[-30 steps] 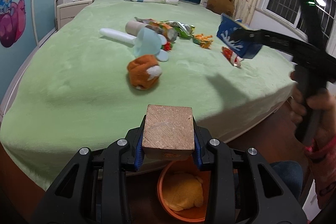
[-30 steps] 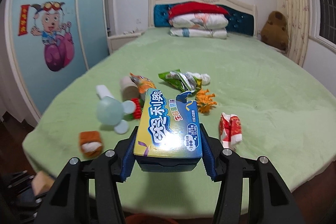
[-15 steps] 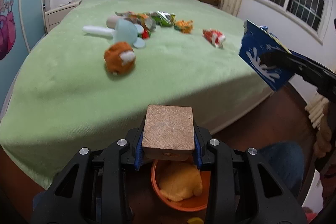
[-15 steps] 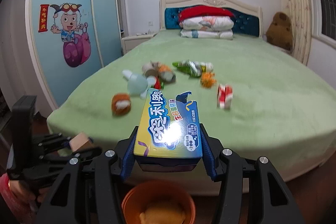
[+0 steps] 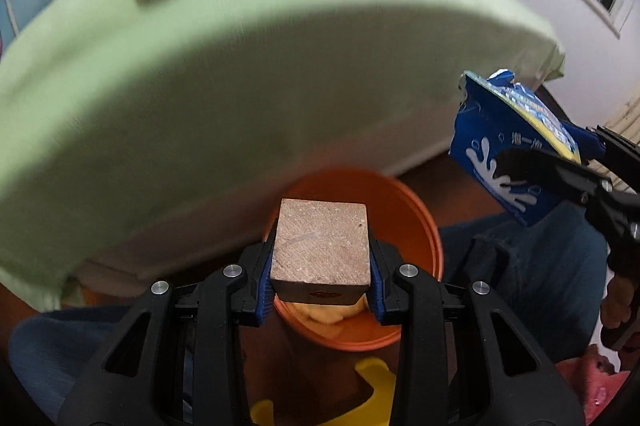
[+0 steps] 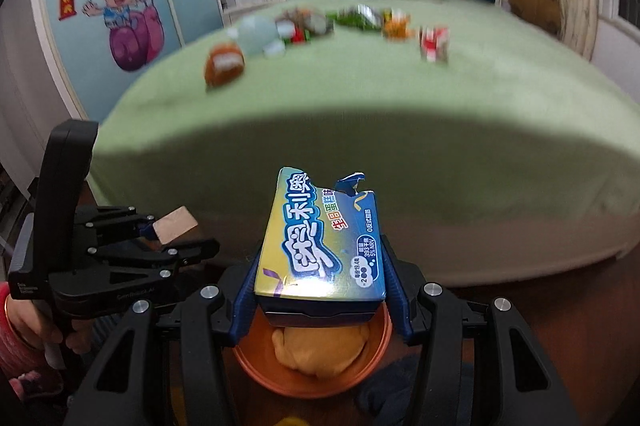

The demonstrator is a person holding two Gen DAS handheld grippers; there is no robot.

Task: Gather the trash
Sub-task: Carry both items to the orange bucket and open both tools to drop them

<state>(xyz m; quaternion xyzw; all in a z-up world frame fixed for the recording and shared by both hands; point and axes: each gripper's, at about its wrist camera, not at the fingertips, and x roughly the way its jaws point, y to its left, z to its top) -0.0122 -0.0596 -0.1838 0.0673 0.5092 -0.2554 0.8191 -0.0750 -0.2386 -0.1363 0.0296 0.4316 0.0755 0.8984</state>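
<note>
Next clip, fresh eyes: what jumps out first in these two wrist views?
The blue snack box clamped in the right tongs, torn at its far end, hangs right over the orange bin on the floor by the bed. The left tongs grip a brown wooden block above the same bin. Behind, wrappers and toys lie scattered on the green bedspread, all blurred.

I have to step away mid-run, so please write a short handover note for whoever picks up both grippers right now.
Left gripper: jaws shut on the brown square block, above the round orange plastic bin.
Right gripper: jaws shut on the torn blue-and-yellow snack box, also over the bin.
Done: a yellow crumpled item lies in the bin.
Left: drop both, then collect the wrappers on the green bed, including the red-and-white wrapper.
</note>
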